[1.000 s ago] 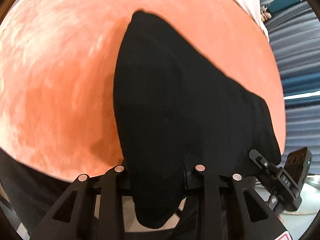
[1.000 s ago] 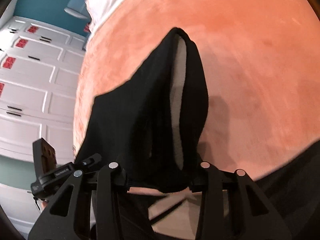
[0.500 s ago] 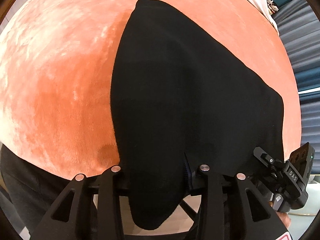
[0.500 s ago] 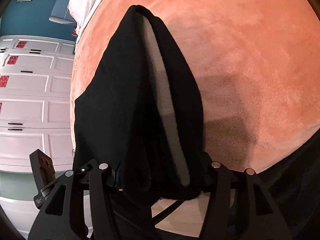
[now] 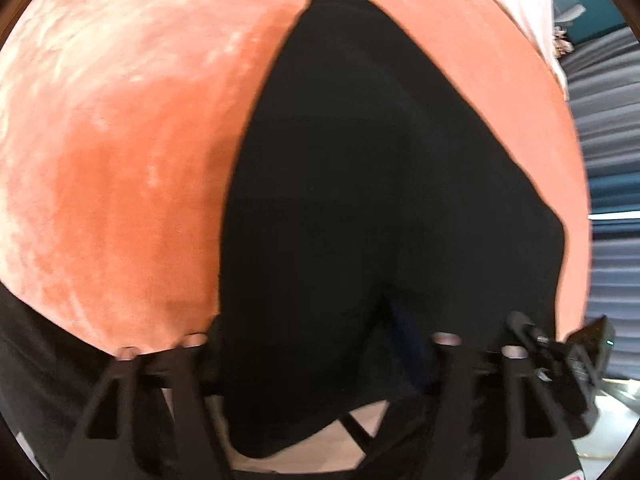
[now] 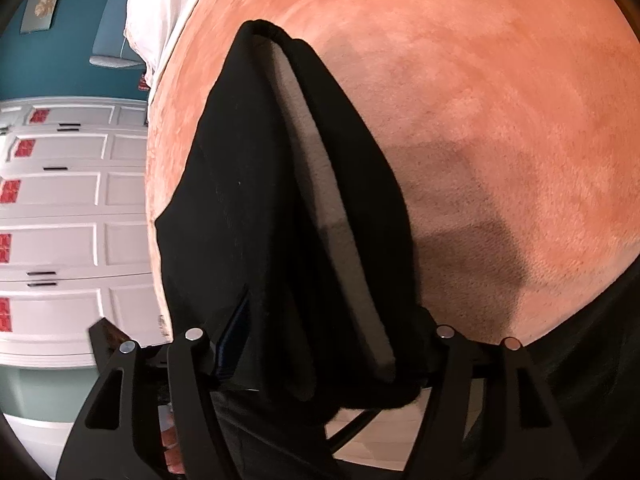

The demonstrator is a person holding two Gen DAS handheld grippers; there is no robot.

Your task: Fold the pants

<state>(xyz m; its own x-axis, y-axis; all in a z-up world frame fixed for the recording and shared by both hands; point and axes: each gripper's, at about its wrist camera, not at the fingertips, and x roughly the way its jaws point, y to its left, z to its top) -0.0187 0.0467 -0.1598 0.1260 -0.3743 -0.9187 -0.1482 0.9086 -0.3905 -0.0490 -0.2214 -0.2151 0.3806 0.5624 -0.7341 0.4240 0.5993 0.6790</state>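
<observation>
My left gripper (image 5: 320, 360) and right gripper (image 6: 320, 356), jaws just widening around the near edge, lay the black pants (image 5: 380, 200) flat on the orange blanket (image 5: 112, 184) for folding.

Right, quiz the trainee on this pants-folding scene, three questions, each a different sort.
1. True or false: the black pants lie on a blue blanket.
2. In the right wrist view, what colour is the lining that shows inside the pants' fold? A) grey B) red C) green
3. In that same view, what stands to the left, beyond the edge of the covered surface?

Key
1. False: the blanket is orange.
2. A: the grey lining runs along the fold.
3. The white panelled cabinets with red labels.
</observation>
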